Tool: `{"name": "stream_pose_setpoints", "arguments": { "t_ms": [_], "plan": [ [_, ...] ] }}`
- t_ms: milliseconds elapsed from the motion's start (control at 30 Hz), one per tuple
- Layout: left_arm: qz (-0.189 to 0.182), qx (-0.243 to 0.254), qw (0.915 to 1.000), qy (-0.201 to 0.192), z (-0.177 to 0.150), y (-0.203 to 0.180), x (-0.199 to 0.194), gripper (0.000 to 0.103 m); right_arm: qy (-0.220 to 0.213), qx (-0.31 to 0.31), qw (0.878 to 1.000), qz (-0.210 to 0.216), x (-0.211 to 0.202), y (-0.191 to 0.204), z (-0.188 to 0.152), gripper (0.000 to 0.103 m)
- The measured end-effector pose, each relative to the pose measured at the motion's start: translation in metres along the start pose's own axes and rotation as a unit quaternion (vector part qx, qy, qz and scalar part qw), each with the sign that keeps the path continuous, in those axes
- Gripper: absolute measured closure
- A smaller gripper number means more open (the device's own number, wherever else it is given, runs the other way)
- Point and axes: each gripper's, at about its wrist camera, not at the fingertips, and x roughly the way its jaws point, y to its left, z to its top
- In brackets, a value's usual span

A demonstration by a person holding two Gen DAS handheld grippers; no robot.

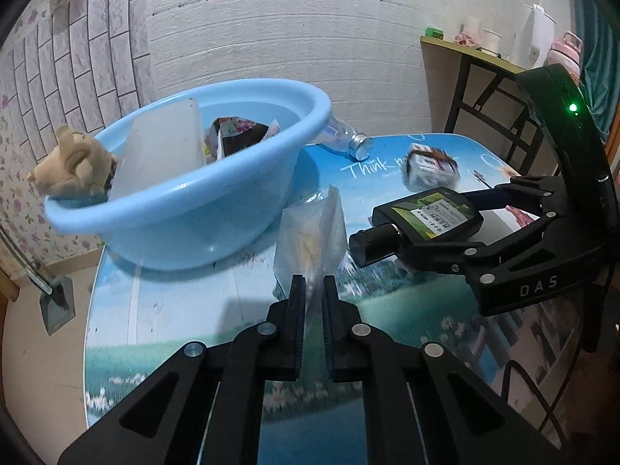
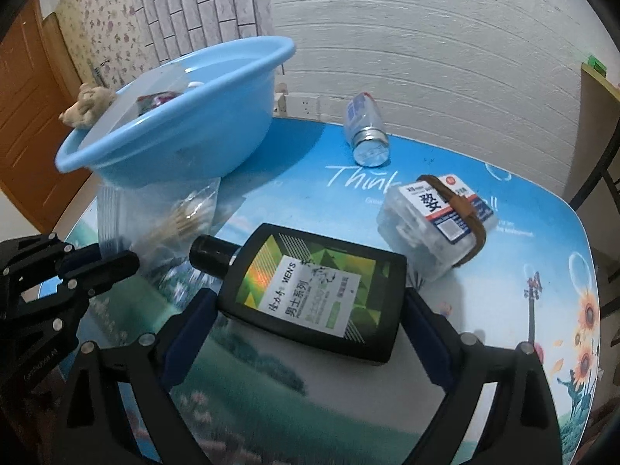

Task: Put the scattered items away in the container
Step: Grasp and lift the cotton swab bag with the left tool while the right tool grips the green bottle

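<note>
Left wrist view: the left hand-held gripper (image 1: 312, 290) is clenched on the clear bag (image 1: 310, 228), just beside the blue basin (image 1: 186, 209) on the desk (image 1: 387, 310); I judge lifting comes next.

Right wrist view: the right hand-held gripper (image 2: 308, 302) grasps the black bottle (image 2: 314, 290), jaws wide; it needs carrying to the basin.

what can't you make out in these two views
- Left wrist view: the blue basin wall hides the lower part of what lies inside, and most of the clear bottle sits behind its rim.
- Right wrist view: the clear bag is blurred, so its contents stay unclear.
- The black bottle label's small print is illegible.
</note>
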Motion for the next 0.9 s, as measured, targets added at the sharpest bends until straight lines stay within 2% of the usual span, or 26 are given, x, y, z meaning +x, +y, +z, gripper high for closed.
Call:
{"name": "stream_pose_setpoints", "arguments": {
  "t_ms": [267, 600, 667, 700, 767, 833, 900],
  "plan": [
    [-0.004, 0.001, 1.0000, 0.002, -0.014, -0.011, -0.017, 0.097, 0.002, -0.003, 1.000, 0.020, -0.021, 0.001, -0.024, 0.008],
    [0.002, 0.002, 1.0000, 0.002, -0.024, -0.016, -0.039, 0.097, 0.001, 0.004, 1.000, 0.016, -0.037, -0.009, -0.044, 0.009],
    [0.013, 0.005, 0.9999, 0.005, -0.029, -0.016, -0.041, 0.097, -0.001, 0.005, 1.000, 0.019, -0.039, -0.010, -0.045, 0.009],
    [0.024, 0.007, 0.9997, 0.008, -0.031, -0.015, -0.041, 0.094, -0.004, 0.002, 1.000, 0.021, -0.042, -0.010, -0.047, 0.009],
    [0.044, 0.002, 0.9990, 0.011, -0.033, -0.011, -0.039, 0.081, -0.007, -0.004, 1.000, 0.019, -0.044, -0.010, -0.048, 0.009],
    [0.056, -0.010, 0.9983, 0.010, -0.032, -0.008, -0.035, 0.052, -0.008, -0.005, 1.000, 0.017, -0.043, -0.010, -0.049, 0.009],
    [0.046, -0.009, 0.9989, 0.000, -0.029, -0.010, -0.034, 0.038, -0.005, -0.001, 1.000, 0.017, -0.042, -0.011, -0.050, 0.009]
  ]
}}
